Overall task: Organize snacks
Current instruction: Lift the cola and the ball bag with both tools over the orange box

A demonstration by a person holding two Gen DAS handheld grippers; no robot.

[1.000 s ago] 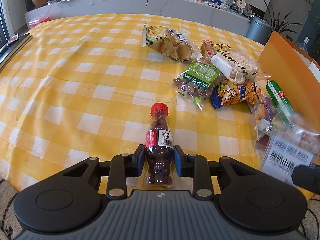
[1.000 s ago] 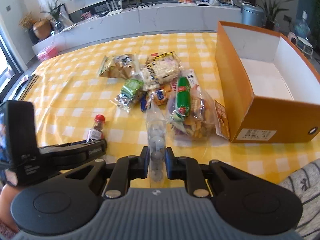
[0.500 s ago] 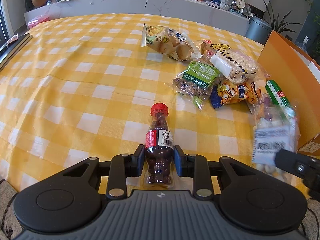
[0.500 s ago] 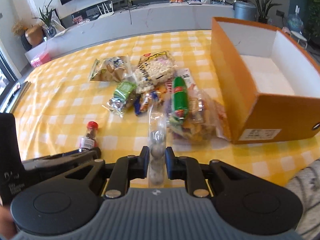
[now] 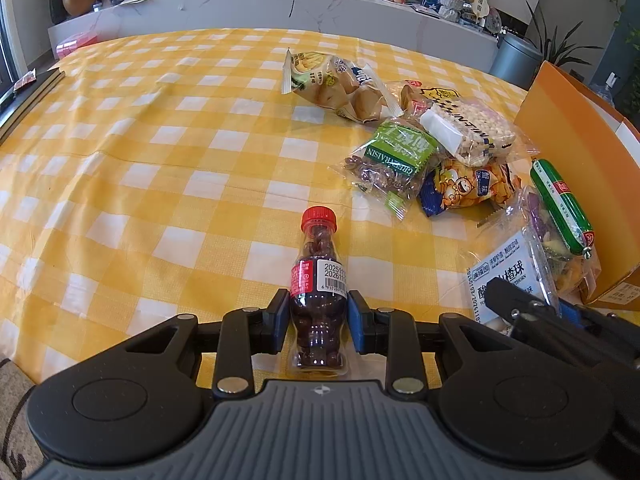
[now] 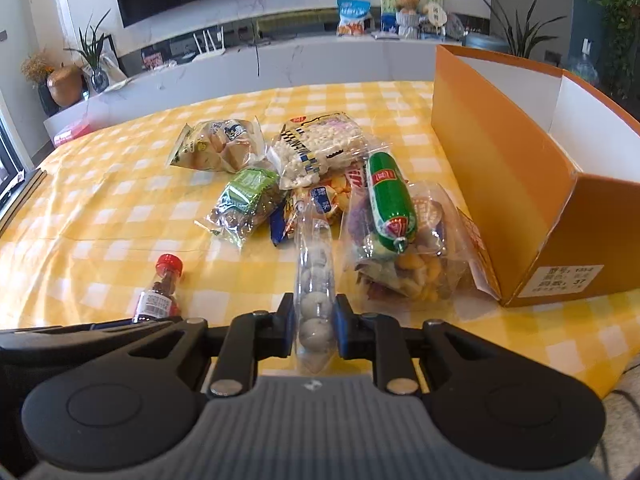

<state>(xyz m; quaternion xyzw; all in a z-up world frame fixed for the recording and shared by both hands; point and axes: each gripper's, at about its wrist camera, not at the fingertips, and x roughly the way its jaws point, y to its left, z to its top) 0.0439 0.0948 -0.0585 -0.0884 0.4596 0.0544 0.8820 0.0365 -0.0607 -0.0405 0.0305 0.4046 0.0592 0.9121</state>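
Observation:
My left gripper (image 5: 319,322) is shut on a small red-capped bottle of dark candies (image 5: 318,284), held near the table's front edge; the bottle also shows in the right wrist view (image 6: 160,292). My right gripper (image 6: 313,328) is shut on a clear bag of pale round balls (image 6: 314,280), whose white label shows in the left wrist view (image 5: 506,276). Behind lies a pile of snacks: a bread bag (image 6: 218,148), a green raisin pack (image 6: 248,196), a puffed-rice bag (image 6: 316,152), a green sausage (image 6: 390,196) on a mixed cracker bag (image 6: 412,264). An open orange box (image 6: 508,184) stands at the right.
The table has a yellow checked cloth (image 5: 160,160). A white counter (image 6: 280,64) with plants, a vase and more snack bags runs behind it. A grey bin (image 5: 514,60) stands beyond the table's far right.
My right gripper has dropped lower and nearer the front edge with the bag of balls, close beside the left gripper. The left gripper and bottle have not moved.

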